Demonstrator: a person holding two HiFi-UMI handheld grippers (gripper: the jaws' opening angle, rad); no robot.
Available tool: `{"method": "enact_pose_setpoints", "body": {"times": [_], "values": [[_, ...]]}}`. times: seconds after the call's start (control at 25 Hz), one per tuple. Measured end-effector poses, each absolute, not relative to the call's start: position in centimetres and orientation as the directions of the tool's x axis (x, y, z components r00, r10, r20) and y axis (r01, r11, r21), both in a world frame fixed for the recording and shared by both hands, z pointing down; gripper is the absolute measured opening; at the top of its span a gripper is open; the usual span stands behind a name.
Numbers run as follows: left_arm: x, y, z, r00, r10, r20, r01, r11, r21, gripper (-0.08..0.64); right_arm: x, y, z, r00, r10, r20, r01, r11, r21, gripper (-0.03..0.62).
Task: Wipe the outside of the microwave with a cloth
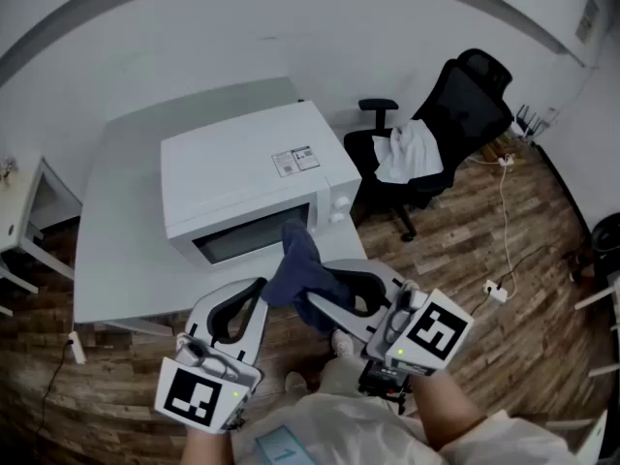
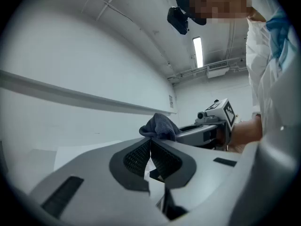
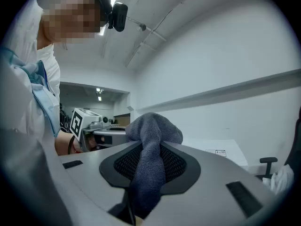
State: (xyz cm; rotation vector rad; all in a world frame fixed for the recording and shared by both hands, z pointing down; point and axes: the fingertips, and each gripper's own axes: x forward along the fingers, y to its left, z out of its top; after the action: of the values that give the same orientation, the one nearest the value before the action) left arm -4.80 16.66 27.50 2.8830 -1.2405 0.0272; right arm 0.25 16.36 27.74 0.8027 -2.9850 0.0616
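Observation:
A white microwave [image 1: 247, 177] stands on a grey table [image 1: 116, 250], its dark door window facing me. My right gripper [image 1: 312, 298] is shut on a dark blue cloth [image 1: 298, 267], which bunches above the jaws and hangs just in front of the microwave's lower right front. In the right gripper view the cloth [image 3: 149, 164] is pinched between the black pads. My left gripper [image 1: 254, 296] is held beside it at the left, shut with nothing between its jaws [image 2: 150, 161]. The cloth [image 2: 160, 126] and the right gripper [image 2: 214, 126] show beyond it in the left gripper view.
A black office chair [image 1: 450, 124] with a white garment [image 1: 409, 153] on its seat stands right of the table. A white side table [image 1: 24, 216] is at the left. Cables and a power strip [image 1: 496, 289] lie on the wooden floor.

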Motion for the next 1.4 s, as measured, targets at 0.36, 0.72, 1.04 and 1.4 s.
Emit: {"method": "enact_pose_setpoints", "body": {"times": [0.36,0.72,1.04,1.4], "values": [[-5.6,16.2,27.5,0.681,-0.732,0.019,-0.732,-0.681,0.015,0.003,-0.7,15.8,27.9,-0.870,-0.487,0.069,-0.490,0.871,-0.035,0.118],[-5.8,15.6,27.4,0.688,-0.726,0.014,-0.726,-0.687,0.016,0.003,-0.9,15.2,28.0,-0.868,-0.489,0.085,-0.494,0.869,-0.039,0.120],[-5.7,15.5,27.4,0.694,-0.720,0.017,-0.720,-0.693,0.021,0.003,-1.0,15.0,28.0,-0.865,-0.495,0.088,-0.500,0.864,-0.054,0.120],[-5.4,15.6,27.7,0.695,-0.719,0.020,-0.719,-0.694,0.027,0.003,-0.7,15.1,28.3,-0.863,-0.497,0.094,-0.503,0.862,-0.063,0.120]]}}
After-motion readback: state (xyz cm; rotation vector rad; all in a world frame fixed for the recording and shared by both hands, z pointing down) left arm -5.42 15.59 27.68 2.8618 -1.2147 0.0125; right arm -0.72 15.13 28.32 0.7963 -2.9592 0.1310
